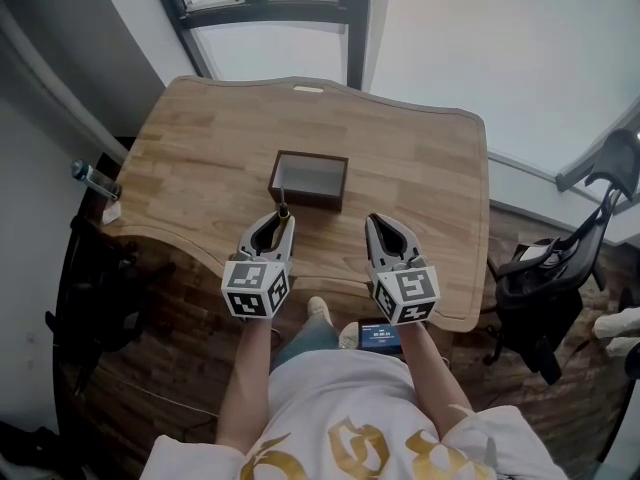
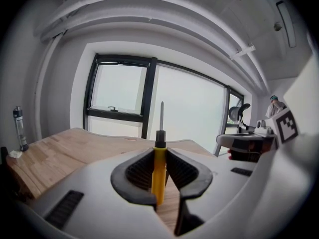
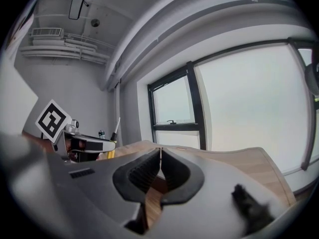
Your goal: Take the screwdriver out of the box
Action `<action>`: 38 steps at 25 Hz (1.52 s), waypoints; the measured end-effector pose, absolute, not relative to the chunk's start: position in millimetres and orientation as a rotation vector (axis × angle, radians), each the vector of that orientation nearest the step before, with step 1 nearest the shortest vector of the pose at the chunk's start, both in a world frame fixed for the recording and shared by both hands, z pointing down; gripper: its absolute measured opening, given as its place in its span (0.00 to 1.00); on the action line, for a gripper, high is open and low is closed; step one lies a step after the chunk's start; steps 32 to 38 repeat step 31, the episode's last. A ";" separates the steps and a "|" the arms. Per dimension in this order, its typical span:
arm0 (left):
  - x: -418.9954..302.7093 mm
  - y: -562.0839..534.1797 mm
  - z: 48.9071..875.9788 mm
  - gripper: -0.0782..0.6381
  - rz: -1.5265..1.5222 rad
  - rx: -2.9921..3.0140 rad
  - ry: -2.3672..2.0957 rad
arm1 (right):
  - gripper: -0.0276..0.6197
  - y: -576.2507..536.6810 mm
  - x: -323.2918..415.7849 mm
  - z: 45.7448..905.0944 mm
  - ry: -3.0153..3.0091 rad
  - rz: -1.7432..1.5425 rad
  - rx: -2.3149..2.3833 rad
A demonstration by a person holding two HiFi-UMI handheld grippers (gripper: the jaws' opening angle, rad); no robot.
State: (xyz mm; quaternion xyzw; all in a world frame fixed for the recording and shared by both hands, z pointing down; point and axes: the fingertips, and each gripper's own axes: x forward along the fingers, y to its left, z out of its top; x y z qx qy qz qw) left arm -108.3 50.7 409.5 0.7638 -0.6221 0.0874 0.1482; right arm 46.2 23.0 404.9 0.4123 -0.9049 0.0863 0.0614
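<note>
Yellow-handled screwdriver [image 2: 158, 171]: gripped upright by the handle in the left tool [image 2: 160, 152], jaws part-closed on it, shaft pointing up, lifted clear of the box.
Right tool [image 3: 159, 156]: jaws together, empty.
Dark box [image 1: 305, 196]: just beyond both tools, on the wooden bench [image 1: 200, 158].
Step, as judged: removal largely done. Next move calls for a firm hold and open bench to set it down.
</note>
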 end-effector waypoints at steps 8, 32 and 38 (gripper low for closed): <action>-100.0 45.2 409.5 0.22 0.226 2.211 -1.779 | 0.09 22.3 47.4 398.2 -2.750 0.181 1.209; -102.8 51.3 413.8 0.22 0.242 2.176 -1.784 | 0.09 23.8 48.7 397.1 -2.758 0.181 1.189; -102.8 51.3 413.8 0.22 0.242 2.176 -1.784 | 0.09 23.8 48.7 397.1 -2.758 0.181 1.189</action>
